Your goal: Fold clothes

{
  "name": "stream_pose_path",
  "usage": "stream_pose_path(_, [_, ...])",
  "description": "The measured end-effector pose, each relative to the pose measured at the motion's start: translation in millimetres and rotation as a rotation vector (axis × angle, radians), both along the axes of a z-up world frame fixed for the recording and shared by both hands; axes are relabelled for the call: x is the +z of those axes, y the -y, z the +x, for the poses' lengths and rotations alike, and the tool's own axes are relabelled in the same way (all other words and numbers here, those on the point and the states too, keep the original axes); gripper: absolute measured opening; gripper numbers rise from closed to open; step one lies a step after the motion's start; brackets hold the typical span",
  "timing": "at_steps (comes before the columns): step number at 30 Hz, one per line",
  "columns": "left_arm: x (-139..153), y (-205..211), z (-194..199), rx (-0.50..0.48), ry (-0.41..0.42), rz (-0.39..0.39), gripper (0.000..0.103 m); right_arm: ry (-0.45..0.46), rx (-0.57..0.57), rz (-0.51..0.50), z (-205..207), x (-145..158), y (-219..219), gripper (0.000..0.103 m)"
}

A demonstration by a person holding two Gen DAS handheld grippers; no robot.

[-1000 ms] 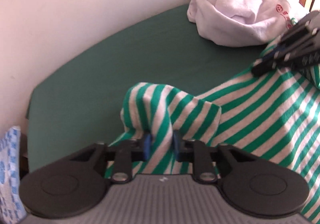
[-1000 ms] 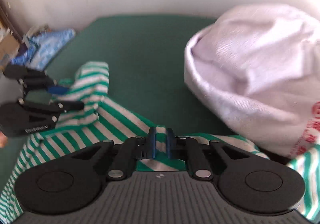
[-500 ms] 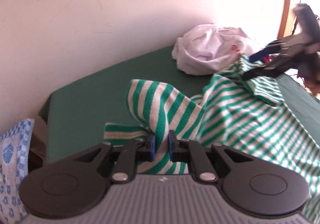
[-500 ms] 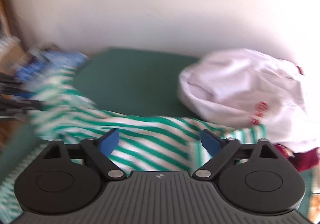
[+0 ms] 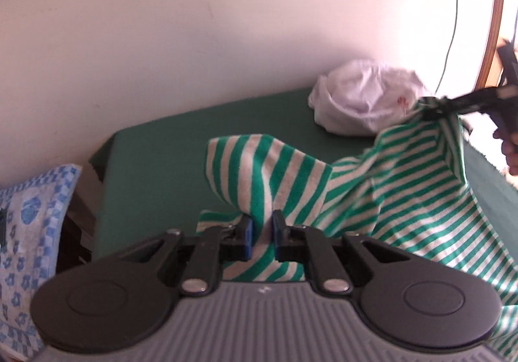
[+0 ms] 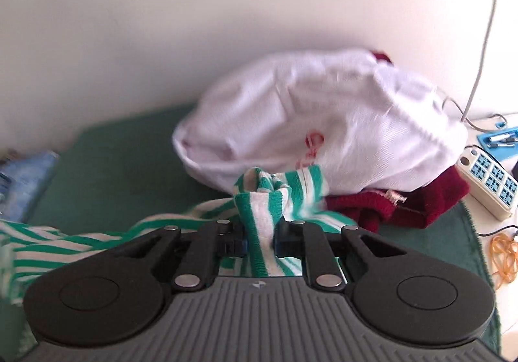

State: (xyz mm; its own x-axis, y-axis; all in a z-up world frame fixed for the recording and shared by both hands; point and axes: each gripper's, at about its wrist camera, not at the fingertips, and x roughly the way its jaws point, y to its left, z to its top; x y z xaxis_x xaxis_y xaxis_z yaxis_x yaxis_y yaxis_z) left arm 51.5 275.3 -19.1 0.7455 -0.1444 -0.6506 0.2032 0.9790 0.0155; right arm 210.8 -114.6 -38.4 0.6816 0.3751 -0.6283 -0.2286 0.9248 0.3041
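**Both corners regripped, striped garment lifted clear**

Left gripper point(image 5: 260, 234), low centre of the left wrist view: nearly shut, pads pinching a fold of the green-and-white striped garment point(image 5: 404, 187), same hold as a second ago. Right gripper point(image 6: 260, 240), low centre of the right wrist view: sprung wide half a second ago with no cloth between the pads, now closing on a bunched corner of the stripes, cloth packed between the pads. Seen also far right in the left wrist view, gripping the raised corner beside a hand point(image 5: 511, 158).

Compared with a second ago, garment hauled up off the green bed cover point(image 5: 155, 174); now slung between the two grippers across centre and right of frame, lower part trailing on the cover. White garment heap point(image 6: 323, 122) upper right against the wall, dark red garment point(image 6: 404, 203) beside it, power strip point(image 6: 489, 180) at far right.

Likely meaning: regrasp done, cloth ready for shaking out and spreading flat; no fold made yet. Risk: thick bunch slipping from the right grip.
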Motion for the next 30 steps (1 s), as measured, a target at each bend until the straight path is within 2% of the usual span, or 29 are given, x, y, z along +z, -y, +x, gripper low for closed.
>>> stream_pose_path(1, [9, -7, -11, -0.001, 0.016, -0.010, 0.009, 0.017, 0.024, 0.062, -19, 16, 9, 0.014])
stream_pose_path(3, [26, -22, -34, -0.010, 0.045, -0.031, 0.009, 0.059, 0.075, 0.111, -62, 40, 26, 0.014])
stream_pose_path(5, [36, -37, -64, -0.032, 0.058, -0.060, 0.009, 0.091, 0.118, 0.115, -112, 56, 31, 0.015])
stream_pose_path(7, [36, -47, -94, -0.060, 0.042, -0.084, 0.010, 0.045, 0.162, 0.063, -149, 49, 33, 0.017])
stream_pose_path(9, [21, -49, -119, -0.099, -0.016, -0.092, 0.010, -0.012, 0.205, 0.000, -184, 40, 34, 0.020])
stream_pose_path(11, [-4, -46, -137, -0.122, -0.120, -0.069, 0.010, -0.095, 0.226, -0.085, -209, 20, 32, 0.023])
stream_pose_path(12, [-17, -44, -145, -0.132, -0.175, -0.055, 0.010, -0.151, 0.231, -0.119, -218, 8, 31, 0.028])
stream_pose_path(13, [-28, -44, -155, -0.137, -0.217, -0.020, 0.010, -0.207, 0.219, -0.130, -225, -1, 33, 0.041])
stream_pose_path(14, [-39, -44, -166, -0.141, -0.256, 0.021, 0.010, -0.260, 0.201, -0.131, -231, -8, 36, 0.045])
stream_pose_path(15, [-49, -45, -177, -0.145, -0.295, 0.063, 0.010, -0.313, 0.182, -0.132, -238, -16, 40, 0.044])
stream_pose_path(16, [-54, -49, -185, -0.136, -0.323, 0.096, 0.010, -0.313, 0.160, -0.108, -245, -15, 43, 0.044])
stream_pose_path(18, [-47, -63, -195, -0.088, -0.335, 0.106, 0.010, -0.228, 0.119, -0.029, -247, -3, 43, 0.044])
stream_pose_path(19, [-36, -70, -195, -0.060, -0.311, 0.088, 0.010, -0.176, 0.107, 0.007, -243, 3, 39, 0.053])
stream_pose_path(20, [-21, -74, -192, -0.027, -0.266, 0.064, 0.011, -0.139, 0.104, 0.031, -233, 4, 31, 0.068])
stream_pose_path(21, [-6, -76, -184, 0.005, -0.214, 0.028, 0.013, -0.107, 0.106, 0.048, -218, 3, 19, 0.074])
stream_pose_path(22, [5, -78, -171, 0.017, -0.178, -0.015, 0.017, -0.076, 0.109, 0.066, -204, 3, 8, 0.076])
stream_pose_path(23, [9, -71, -154, 0.013, -0.154, -0.024, 0.030, -0.067, 0.116, 0.077, -188, -4, -2, 0.075])
stream_pose_path(25, [15, -52, -117, -0.002, -0.112, -0.023, 0.033, -0.092, 0.124, 0.080, -156, -20, -24, 0.075])
stream_pose_path(27, [2, -37, -72, -0.012, -0.147, -0.023, 0.039, -0.109, 0.133, 0.069, -126, -33, -47, 0.073])
stream_pose_path(29, [-17, -20, -30, -0.010, -0.204, -0.041, 0.041, -0.129, 0.131, 0.040, -107, -45, -61, 0.073])
stream_pose_path(30, [-26, -13, -12, -0.026, -0.220, -0.057, 0.046, -0.149, 0.136, 0.037, -96, -52, -66, 0.073])
